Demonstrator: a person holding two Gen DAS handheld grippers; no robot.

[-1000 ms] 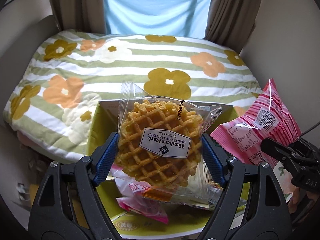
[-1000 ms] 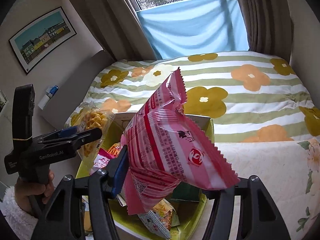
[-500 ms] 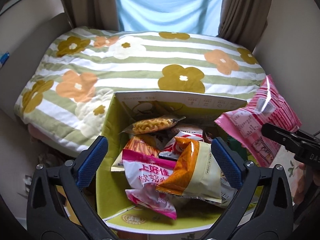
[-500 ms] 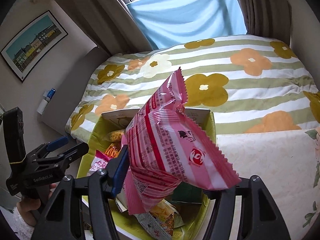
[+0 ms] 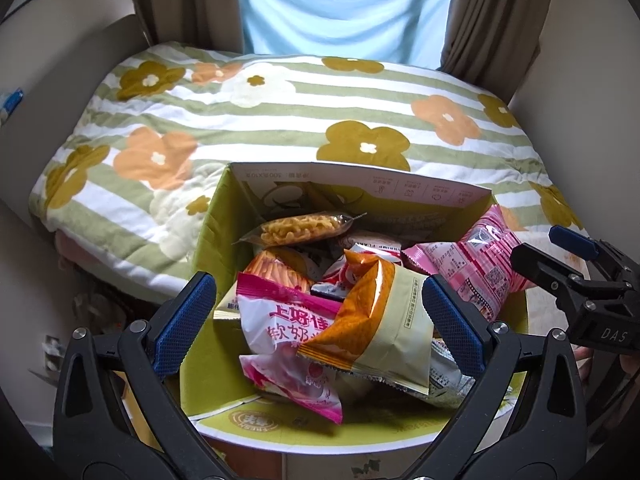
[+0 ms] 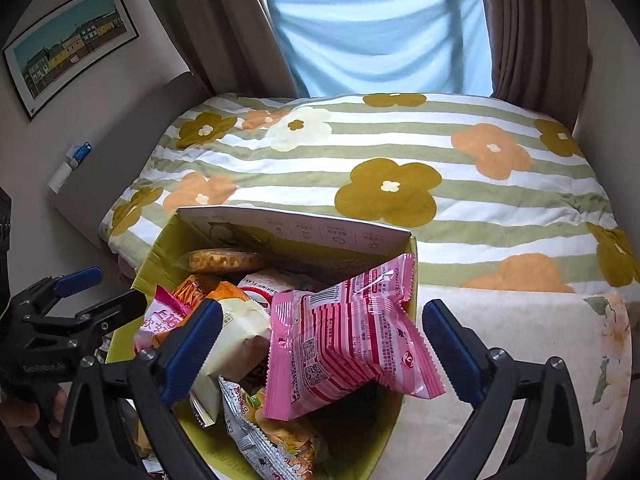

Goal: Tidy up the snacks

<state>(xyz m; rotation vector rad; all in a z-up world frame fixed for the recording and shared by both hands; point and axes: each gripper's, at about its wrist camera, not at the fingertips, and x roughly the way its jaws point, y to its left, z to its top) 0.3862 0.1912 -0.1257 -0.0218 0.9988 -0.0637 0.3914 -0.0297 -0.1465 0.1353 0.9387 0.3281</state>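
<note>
A green cardboard box (image 5: pixel 208 240) stands open against the near edge of a bed with a flowered, striped quilt (image 5: pixel 280 128), and it is full of snack packets.

The left wrist view looks down into the box from the near side. The left gripper (image 5: pixel 318 320) hangs over it with its jaws spread wide and nothing between the blue pads; they have just been opening. Under it lie a white and magenta packet (image 5: pixel 280 340) and an orange and cream bag (image 5: pixel 376 328) that overlaps it. Farther back a clear packet of yellow curls (image 5: pixel 300 228) rests near the far wall of the box. At the right of the box sits a pink striped packet (image 5: pixel 476 268), and beyond it the right gripper (image 5: pixel 560 256) shows from the side.

The right wrist view gives what the other hides. The right gripper (image 6: pixel 322 344) has also just been opening, its pads standing clear on either side of the pink striped packet (image 6: pixel 344 336), which lies loose on top of the heap at the right wall of the box (image 6: pixel 160 256). A silver packet (image 6: pixel 256 436) lies beneath it at the near end. At the left, the left gripper (image 6: pixel 96 292) appears from the side with a hand (image 6: pixel 24 416) on its handle. A framed picture (image 6: pixel 68 44) hangs on the left wall, and a floral cloth (image 6: pixel 520 360) covers the surface right of the box.
</note>
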